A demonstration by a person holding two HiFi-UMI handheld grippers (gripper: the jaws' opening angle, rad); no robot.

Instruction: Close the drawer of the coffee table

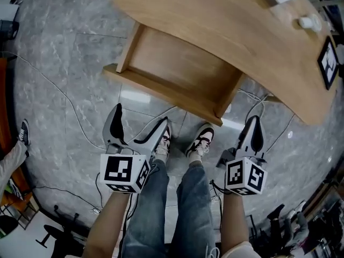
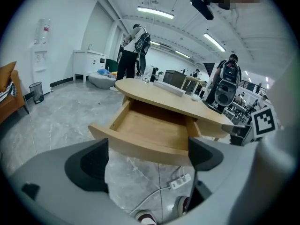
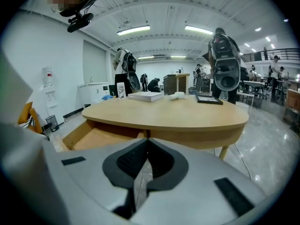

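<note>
The oval wooden coffee table [image 1: 231,31] has its drawer [image 1: 177,63] pulled far out; the drawer is empty. My left gripper [image 1: 137,129] hangs over the floor just short of the drawer's front panel [image 2: 140,146], touching nothing. Its jaws stand wide open and frame the panel in the left gripper view. My right gripper [image 1: 252,136] is shut with nothing in it. It is below the drawer's right corner, pointing at the table's rim [image 3: 187,135]. The drawer [image 3: 96,136] lies to the left in the right gripper view.
My two shoes [image 1: 201,140] stand between the grippers. Cables and a white power strip [image 2: 180,182] lie on the marble floor under the drawer. On the table are a picture frame [image 1: 329,62], a small white object [image 1: 307,22] and a book [image 3: 146,96]. People stand far behind.
</note>
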